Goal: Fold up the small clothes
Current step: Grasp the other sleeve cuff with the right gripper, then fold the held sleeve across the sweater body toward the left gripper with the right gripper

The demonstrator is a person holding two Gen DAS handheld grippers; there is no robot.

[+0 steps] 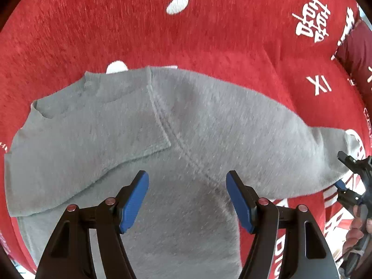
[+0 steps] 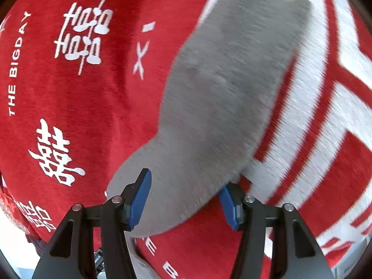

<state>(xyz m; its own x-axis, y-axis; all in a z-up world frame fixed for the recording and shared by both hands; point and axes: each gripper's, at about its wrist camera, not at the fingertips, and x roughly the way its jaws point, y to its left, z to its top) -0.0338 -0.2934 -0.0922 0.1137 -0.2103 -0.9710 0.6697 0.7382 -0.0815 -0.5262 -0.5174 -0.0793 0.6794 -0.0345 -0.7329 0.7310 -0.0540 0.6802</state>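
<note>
Red plush cloth with white lettering is carrying a fuzzy grey sweater mid-frame. Left gripper is hovering agape, empty; right gripper is straddling the sleeve, pads apparently unclamped. Closing shallowly risks dropping it.

The red cloth lies bare and flat toward its far edge in the left wrist view, with nothing standing on it; the grey sweater covers the middle, low and soft, no barrier to a pass above; near the right edge the right gripper and the hand holding it crowd the sleeve end; a dark red object sits at the far right edge.
</note>
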